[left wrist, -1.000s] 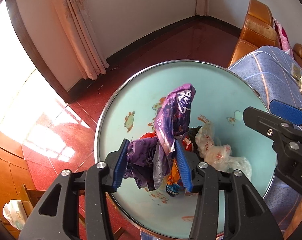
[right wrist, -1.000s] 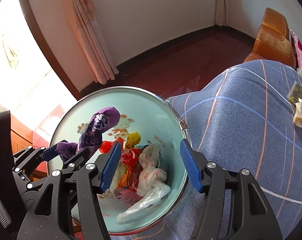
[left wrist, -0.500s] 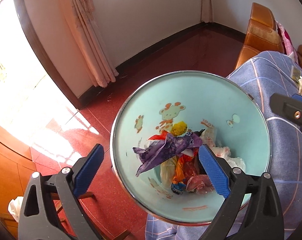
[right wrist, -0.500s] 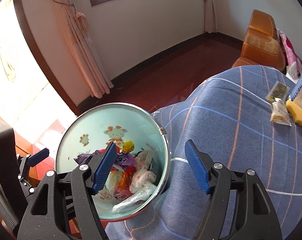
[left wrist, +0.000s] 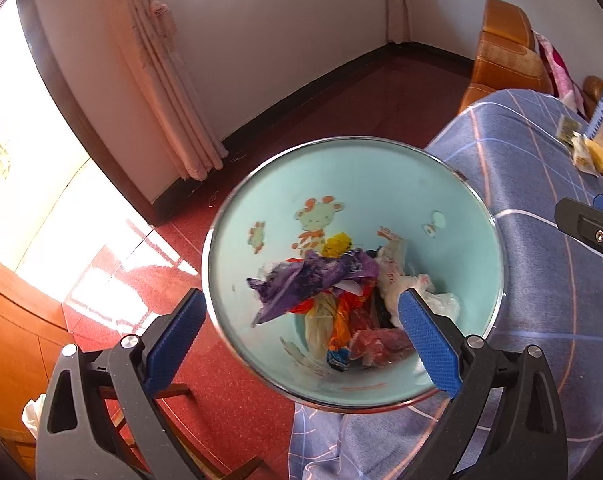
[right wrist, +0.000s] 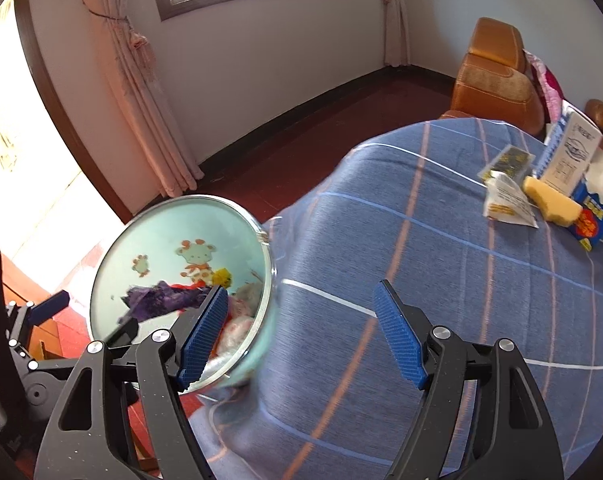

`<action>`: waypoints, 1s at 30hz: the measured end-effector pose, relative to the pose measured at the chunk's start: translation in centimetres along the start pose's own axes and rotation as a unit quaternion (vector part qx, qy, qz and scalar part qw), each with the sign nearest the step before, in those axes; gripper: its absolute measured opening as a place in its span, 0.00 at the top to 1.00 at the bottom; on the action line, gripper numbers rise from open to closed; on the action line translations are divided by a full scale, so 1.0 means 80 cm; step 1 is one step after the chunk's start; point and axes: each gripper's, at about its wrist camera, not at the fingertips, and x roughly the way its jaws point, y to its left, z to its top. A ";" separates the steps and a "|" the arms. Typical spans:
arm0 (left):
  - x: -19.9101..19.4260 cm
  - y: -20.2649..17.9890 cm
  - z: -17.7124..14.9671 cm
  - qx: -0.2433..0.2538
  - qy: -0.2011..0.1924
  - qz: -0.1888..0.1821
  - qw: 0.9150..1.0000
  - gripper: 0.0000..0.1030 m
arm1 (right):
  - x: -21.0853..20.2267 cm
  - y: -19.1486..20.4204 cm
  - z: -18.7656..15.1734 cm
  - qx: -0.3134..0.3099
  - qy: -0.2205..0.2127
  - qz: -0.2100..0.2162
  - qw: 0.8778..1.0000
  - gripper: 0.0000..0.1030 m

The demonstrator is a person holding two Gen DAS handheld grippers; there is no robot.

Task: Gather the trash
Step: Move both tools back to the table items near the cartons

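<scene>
A pale teal bin (left wrist: 361, 184) with a metal rim and cartoon animals inside stands by the table, and it holds several wrappers and plastic bags. A purple wrapper (left wrist: 305, 280) lies loose on top of that heap. My left gripper (left wrist: 297, 304) hovers above the bin, jaws wide open and empty. My right gripper (right wrist: 301, 292) is open and empty over the table's edge, with the bin (right wrist: 173, 232) at its left. On the table's far right lie a white sachet (right wrist: 505, 200), a yellow wedge (right wrist: 553, 200), a dark packet (right wrist: 509, 158) and a blue carton (right wrist: 581, 184).
A blue checked cloth (right wrist: 461, 280) covers the table. An orange-brown armchair (right wrist: 497, 76) stands behind it. Red floor (left wrist: 341, 92), pink curtains (left wrist: 161, 80) and a wooden cabinet (left wrist: 13, 340) surround the bin.
My left gripper opened and the purple wrapper dropped into the bin. Both grippers drew back and upward from the bin. The right jaws widened and its view swung toward the table.
</scene>
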 end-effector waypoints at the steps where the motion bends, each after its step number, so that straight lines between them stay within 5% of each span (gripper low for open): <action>1: -0.001 -0.006 0.001 0.005 -0.001 -0.004 1.000 0.08 | -0.001 -0.007 -0.002 0.002 0.001 -0.003 1.000 0.28; 14: -0.019 -0.124 0.030 0.105 -0.030 -0.060 0.992 0.09 | -0.022 -0.159 -0.023 0.060 -0.006 -0.078 0.995 0.35; 22: -0.012 -0.215 0.078 0.148 -0.040 -0.118 0.981 0.11 | -0.029 -0.270 0.000 0.112 -0.026 -0.138 0.984 0.37; 30: 0.012 -0.303 0.140 0.194 -0.034 -0.167 0.966 0.20 | 0.005 -0.306 0.045 0.049 -0.027 -0.157 0.986 0.40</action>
